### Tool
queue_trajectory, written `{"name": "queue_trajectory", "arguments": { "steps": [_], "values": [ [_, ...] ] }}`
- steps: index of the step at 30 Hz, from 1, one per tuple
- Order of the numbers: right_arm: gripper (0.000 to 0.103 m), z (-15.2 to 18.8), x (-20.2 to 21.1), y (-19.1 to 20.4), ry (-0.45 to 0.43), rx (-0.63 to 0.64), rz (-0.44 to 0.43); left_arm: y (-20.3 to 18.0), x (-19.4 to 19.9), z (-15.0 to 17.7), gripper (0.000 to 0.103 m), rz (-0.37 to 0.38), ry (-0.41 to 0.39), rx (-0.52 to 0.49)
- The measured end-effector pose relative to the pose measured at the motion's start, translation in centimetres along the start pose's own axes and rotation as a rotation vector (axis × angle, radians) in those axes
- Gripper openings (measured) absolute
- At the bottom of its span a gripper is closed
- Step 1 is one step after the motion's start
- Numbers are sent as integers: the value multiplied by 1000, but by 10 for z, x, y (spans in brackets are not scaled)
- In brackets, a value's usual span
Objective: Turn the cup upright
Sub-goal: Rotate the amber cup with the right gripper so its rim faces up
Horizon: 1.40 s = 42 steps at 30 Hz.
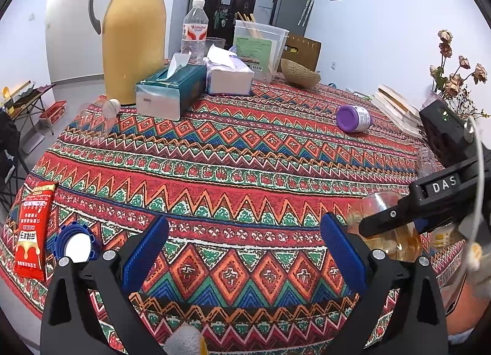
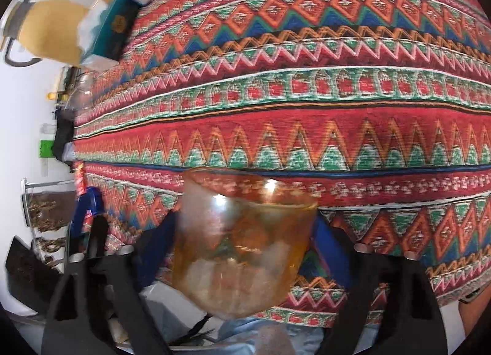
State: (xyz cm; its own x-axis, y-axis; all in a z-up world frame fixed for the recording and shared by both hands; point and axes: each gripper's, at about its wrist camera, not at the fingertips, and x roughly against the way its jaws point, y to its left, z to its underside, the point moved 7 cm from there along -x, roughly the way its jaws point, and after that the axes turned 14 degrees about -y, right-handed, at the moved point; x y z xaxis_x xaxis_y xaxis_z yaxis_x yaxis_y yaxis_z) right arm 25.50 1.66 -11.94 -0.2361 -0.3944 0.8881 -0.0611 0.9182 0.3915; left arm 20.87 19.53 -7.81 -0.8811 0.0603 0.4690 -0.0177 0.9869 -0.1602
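Observation:
A clear amber glass cup (image 2: 242, 247) sits between the blue pads of my right gripper (image 2: 245, 241), which is shut on it and holds it above the patterned tablecloth (image 2: 276, 103), its wide rim away from the camera. In the left wrist view the same cup (image 1: 383, 226) shows at the right, clamped in the right gripper (image 1: 396, 220) near the table's front edge. My left gripper (image 1: 245, 238) is open and empty, low over the tablecloth (image 1: 233, 152), left of the cup.
A yellow thermos jug (image 1: 132, 29), two tissue boxes (image 1: 172, 91), a water bottle (image 1: 195, 36) and a plastic container (image 1: 260, 48) stand at the back. A purple-lidded jar (image 1: 353, 118) lies on its side. A red packet (image 1: 32, 229) and a blue cap (image 1: 76, 244) lie front left. Books (image 1: 396, 106) are at the right.

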Motion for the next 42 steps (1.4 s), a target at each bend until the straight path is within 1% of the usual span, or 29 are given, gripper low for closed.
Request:
{"name": "queue_trajectory", "arguments": {
  "steps": [6, 13, 20, 27, 30, 34, 38, 42],
  "values": [
    [79, 0, 2, 4, -24, 38, -15, -2, -5, 2, 96, 4, 9, -9],
    [78, 7, 17, 9, -99, 121, -38, -3, -4, 0, 96, 1, 13, -12],
    [76, 11, 41, 18, -244, 249, -74, -4, 0, 1, 96, -9, 16, -10],
    [75, 4, 57, 34, -491, 451, -54, 1, 7, 2, 96, -23, 19, 13],
    [75, 1, 58, 42, -551, 509, -48, 6, 8, 2, 96, -43, 23, 27],
    [75, -5, 51, 51, -573, 539, -55, 14, 8, 1, 96, -68, 28, 53],
    [75, -4, 47, 60, -614, 630, -27, 19, 8, 2, 96, -83, 34, 71],
    [75, -5, 39, 66, -618, 682, -28, 17, 6, 2, 96, -88, 36, 67]
  ]
}}
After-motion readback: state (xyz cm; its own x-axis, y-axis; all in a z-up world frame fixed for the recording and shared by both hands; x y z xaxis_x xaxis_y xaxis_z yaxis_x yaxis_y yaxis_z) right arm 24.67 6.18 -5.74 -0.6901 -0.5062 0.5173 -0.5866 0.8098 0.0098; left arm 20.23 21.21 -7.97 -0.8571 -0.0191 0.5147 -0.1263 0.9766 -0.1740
